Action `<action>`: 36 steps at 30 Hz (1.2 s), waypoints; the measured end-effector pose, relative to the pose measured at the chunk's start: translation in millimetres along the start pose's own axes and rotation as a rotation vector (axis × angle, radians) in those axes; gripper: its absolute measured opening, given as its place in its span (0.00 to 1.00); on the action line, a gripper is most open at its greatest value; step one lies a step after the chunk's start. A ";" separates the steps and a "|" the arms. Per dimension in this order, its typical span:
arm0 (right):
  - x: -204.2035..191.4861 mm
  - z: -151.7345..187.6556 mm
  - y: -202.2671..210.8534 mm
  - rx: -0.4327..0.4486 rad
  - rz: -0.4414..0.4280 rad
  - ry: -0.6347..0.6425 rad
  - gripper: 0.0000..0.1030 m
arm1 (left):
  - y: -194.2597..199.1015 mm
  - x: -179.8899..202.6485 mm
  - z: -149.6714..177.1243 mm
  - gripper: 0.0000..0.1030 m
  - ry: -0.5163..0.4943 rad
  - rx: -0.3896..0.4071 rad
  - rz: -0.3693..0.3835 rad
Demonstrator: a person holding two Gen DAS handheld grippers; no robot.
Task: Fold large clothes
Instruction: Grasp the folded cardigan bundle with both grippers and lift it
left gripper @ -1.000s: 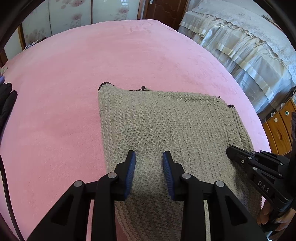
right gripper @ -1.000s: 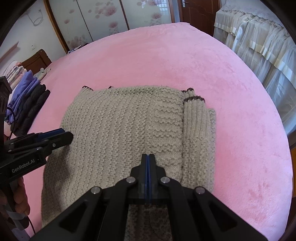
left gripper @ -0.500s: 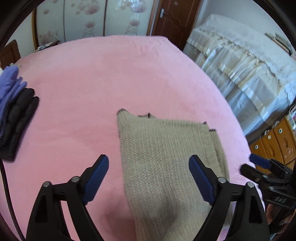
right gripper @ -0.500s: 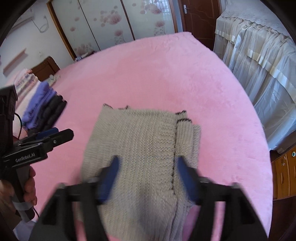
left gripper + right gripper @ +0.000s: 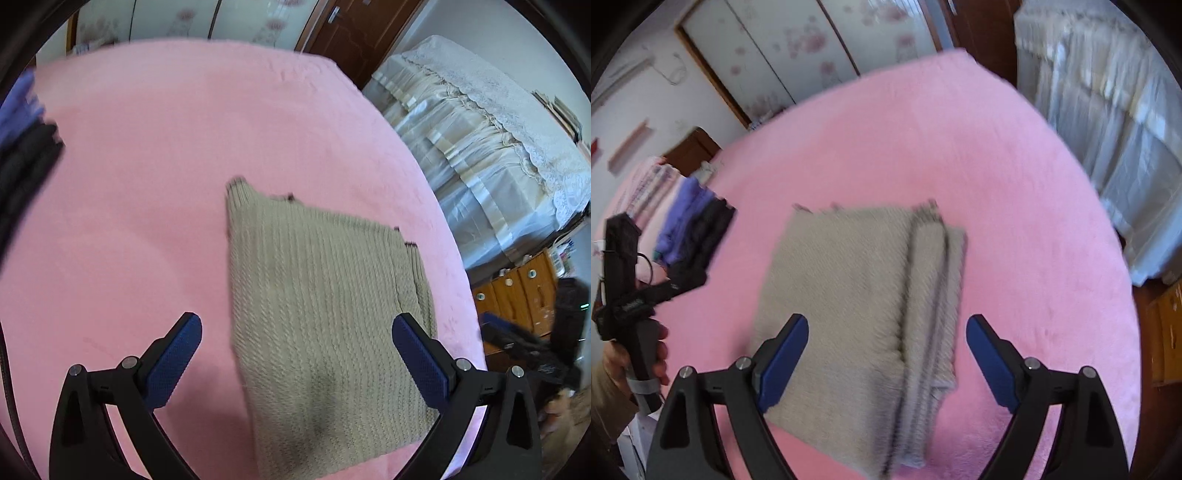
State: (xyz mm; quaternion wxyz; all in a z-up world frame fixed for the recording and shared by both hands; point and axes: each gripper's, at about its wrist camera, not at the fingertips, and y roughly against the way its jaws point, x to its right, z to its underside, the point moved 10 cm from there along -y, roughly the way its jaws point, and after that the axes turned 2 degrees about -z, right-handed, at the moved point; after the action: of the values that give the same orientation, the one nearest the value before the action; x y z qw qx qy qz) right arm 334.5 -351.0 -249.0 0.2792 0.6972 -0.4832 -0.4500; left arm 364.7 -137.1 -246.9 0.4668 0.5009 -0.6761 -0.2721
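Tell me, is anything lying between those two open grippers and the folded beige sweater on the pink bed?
Nothing visible: the sweater lies bare below the left gripper and right gripper, whose jaws are opening.

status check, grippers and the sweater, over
Left gripper and right gripper jaws opening, nothing between the pads. Beige sweater folded flat on pink bed. Nothing in the way; stacked clothes sit off to the side.
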 end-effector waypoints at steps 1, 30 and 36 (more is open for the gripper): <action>7.6 6.6 -13.5 -0.034 -0.023 -0.027 0.85 | -10.8 -2.0 4.1 0.99 0.016 -0.019 0.019; 17.7 17.0 -136.9 -0.245 -0.325 -0.115 0.65 | -160.5 -10.2 52.2 0.90 0.067 -0.256 0.139; -0.8 11.9 -135.7 -0.232 -0.243 -0.082 0.55 | -142.6 4.8 42.6 0.59 0.033 -0.196 0.024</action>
State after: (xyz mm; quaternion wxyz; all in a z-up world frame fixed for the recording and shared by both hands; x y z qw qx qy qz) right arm 381.0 -298.5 -365.7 0.2812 0.6947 -0.3513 -0.5612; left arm 386.2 -195.8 -382.1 0.5280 0.4493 -0.6443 -0.3229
